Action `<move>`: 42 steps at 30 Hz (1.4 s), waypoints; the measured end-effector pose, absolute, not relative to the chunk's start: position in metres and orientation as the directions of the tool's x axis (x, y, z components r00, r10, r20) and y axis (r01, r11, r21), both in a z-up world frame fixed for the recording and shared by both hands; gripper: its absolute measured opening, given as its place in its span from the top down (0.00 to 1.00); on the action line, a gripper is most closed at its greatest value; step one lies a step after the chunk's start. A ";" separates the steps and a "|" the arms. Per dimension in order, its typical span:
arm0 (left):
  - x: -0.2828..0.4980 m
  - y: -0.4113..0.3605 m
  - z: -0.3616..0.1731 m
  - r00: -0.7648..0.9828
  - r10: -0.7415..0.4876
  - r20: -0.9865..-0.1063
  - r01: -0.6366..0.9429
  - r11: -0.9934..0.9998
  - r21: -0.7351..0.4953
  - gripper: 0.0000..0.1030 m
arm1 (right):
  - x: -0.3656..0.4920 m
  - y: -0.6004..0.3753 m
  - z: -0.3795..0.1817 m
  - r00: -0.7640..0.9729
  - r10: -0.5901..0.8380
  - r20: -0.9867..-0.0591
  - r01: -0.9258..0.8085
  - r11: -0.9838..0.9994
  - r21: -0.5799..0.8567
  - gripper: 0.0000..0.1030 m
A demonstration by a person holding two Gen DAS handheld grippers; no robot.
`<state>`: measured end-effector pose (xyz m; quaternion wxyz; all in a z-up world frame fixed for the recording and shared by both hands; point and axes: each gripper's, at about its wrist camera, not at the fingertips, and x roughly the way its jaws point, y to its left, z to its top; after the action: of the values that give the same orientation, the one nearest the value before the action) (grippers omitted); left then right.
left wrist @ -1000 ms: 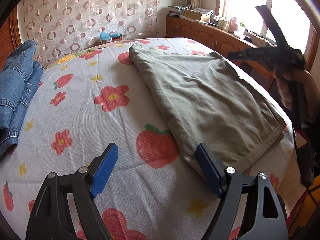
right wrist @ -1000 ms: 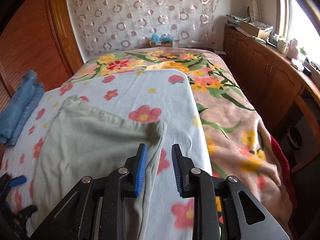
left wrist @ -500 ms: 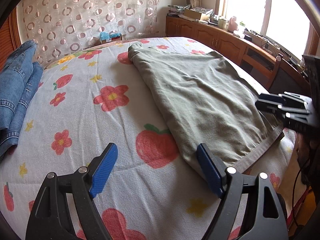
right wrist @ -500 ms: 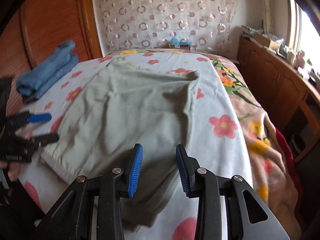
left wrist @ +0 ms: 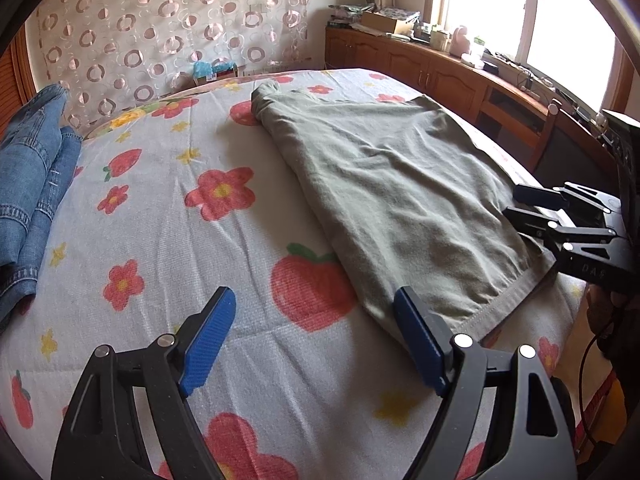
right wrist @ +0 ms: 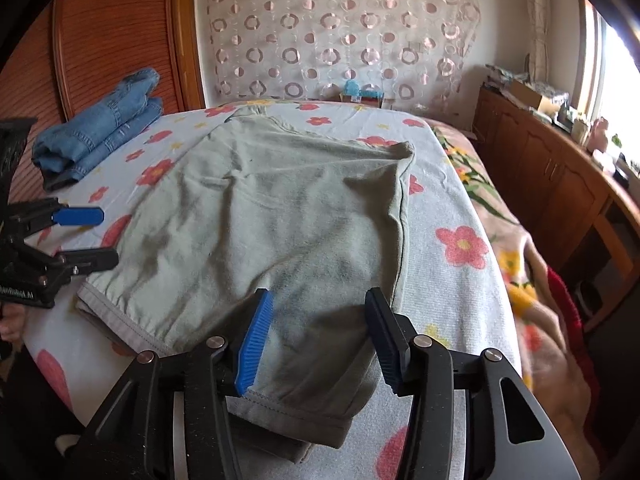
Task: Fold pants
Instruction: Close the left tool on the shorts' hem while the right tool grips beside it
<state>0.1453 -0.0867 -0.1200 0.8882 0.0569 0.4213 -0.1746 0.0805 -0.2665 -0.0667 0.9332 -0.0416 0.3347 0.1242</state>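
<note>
Green pants (right wrist: 280,216) lying flat on the flowery bed cover (left wrist: 160,240), hems at the near edge. Near corner of the hem cut off behind the right gripper (right wrist: 316,336), jaws opening, cloth under them, not pinched. Left gripper (left wrist: 316,336) wide open, empty, just beside the other hem. Blue jeans (right wrist: 100,132) folded at the far left corner, half cut off in the left view.

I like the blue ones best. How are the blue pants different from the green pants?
The blue pants are denim, folded into a thick bundle at the bed's far side. The green pants are soft, thin cloth, spread wide and flat in the middle. Both lie on the flowered blanket.
</note>
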 end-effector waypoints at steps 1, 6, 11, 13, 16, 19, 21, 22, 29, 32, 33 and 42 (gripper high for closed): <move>0.144 -0.085 -0.119 0.583 -0.264 -0.768 0.353 0.934 -0.054 0.20 | 0.082 -0.267 -0.066 0.742 0.208 -0.638 -0.261 0.965 0.012 0.51; 0.129 -0.087 -0.106 0.602 -0.302 -0.739 0.370 0.926 -0.078 0.21 | 0.081 -0.269 -0.062 0.733 0.215 -0.645 -0.255 0.967 0.033 0.51; 0.111 -0.096 -0.098 0.596 -0.341 -0.728 0.414 0.906 -0.086 0.25 | 0.062 -0.280 -0.049 0.743 0.248 -0.622 -0.256 0.963 0.078 0.52; 0.105 -0.099 -0.098 0.580 -0.357 -0.732 0.423 0.900 -0.103 0.31 | 0.051 -0.287 -0.045 0.741 0.249 -0.623 -0.252 0.964 0.085 0.56; 0.099 -0.102 -0.101 0.567 -0.371 -0.735 0.430 0.895 -0.120 0.37 | 0.036 -0.295 -0.046 0.735 0.237 -0.636 -0.239 0.967 0.085 0.57; 0.096 -0.105 -0.106 0.556 -0.378 -0.740 0.433 0.892 -0.130 0.47 | 0.025 -0.301 -0.049 0.726 0.231 -0.648 -0.227 0.970 0.092 0.58; 0.095 -0.105 -0.109 0.549 -0.386 -0.741 0.437 0.889 -0.139 0.54 | 0.022 -0.304 -0.052 0.720 0.234 -0.654 -0.221 0.970 0.105 0.59; 0.095 -0.105 -0.110 0.544 -0.389 -0.743 0.438 0.887 -0.144 0.56 | 0.021 -0.306 -0.054 0.717 0.235 -0.657 -0.216 0.970 0.112 0.59; 0.093 -0.109 -0.113 0.544 -0.401 -0.737 0.449 0.881 -0.148 0.65 | 0.025 -0.305 -0.052 0.706 0.300 -0.642 -0.231 0.954 0.192 0.65; 0.093 -0.111 -0.114 0.542 -0.408 -0.734 0.455 0.877 -0.151 0.70 | 0.029 -0.304 -0.054 0.696 0.308 -0.649 -0.231 0.951 0.204 0.69; 0.093 -0.111 -0.114 0.541 -0.412 -0.733 0.458 0.876 -0.154 0.74 | 0.030 -0.306 -0.055 0.692 0.310 -0.651 -0.227 0.951 0.212 0.72; 0.087 -0.109 -0.098 0.582 -0.433 -0.688 0.471 0.869 -0.149 0.86 | 0.023 -0.302 -0.043 0.729 0.334 -0.598 -0.249 0.942 0.224 0.94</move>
<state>0.0866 -0.1087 -0.0978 0.8892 0.0249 0.3796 -0.2544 0.0228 -0.3017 -0.0428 0.9275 0.0644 0.3331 0.1572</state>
